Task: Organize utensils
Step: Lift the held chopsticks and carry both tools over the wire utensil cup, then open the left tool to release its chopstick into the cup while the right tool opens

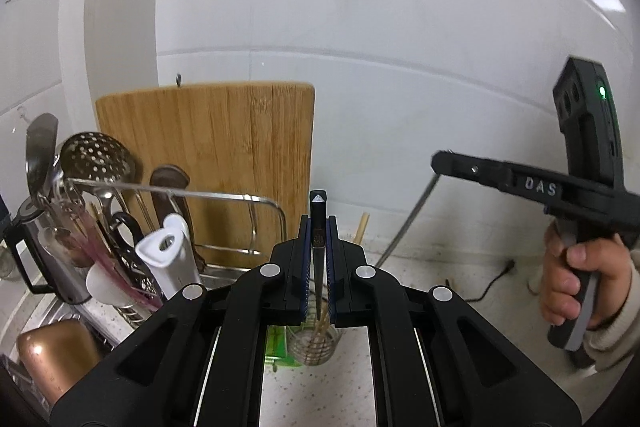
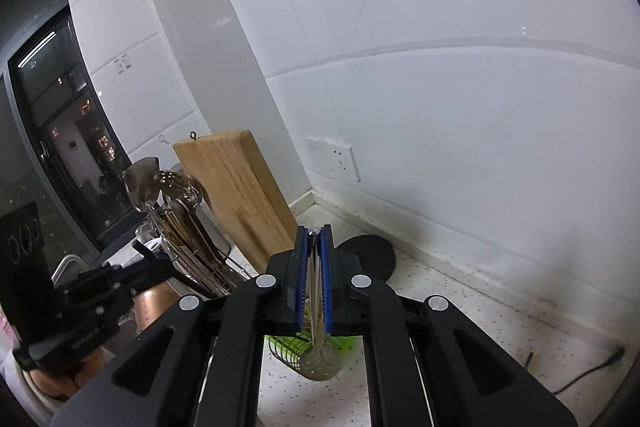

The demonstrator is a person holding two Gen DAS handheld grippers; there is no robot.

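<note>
Keep left gripper [image 1: 318, 227] jaws pinching the black chopstick [image 1: 319, 227] and right gripper [image 2: 314, 247] jaws pinching the metal utensil [image 2: 314, 267] — carry both level to the rack [image 1: 224, 203] at the tabletop's left edge.

A speckled counter [image 2: 460, 307] bears a glass [image 1: 316, 345], a black disc [image 2: 370, 253] and a leaning cutting board [image 1: 208, 163].

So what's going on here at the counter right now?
A person is sorting utensils with a handheld gripper in each hand. The left gripper is shut on a dark chopstick, above a glass cup on the counter. The right gripper is shut on a thin metal utensil, likely a spoon. A rack of ladles and a wooden cutting board stand at the wall.
</note>
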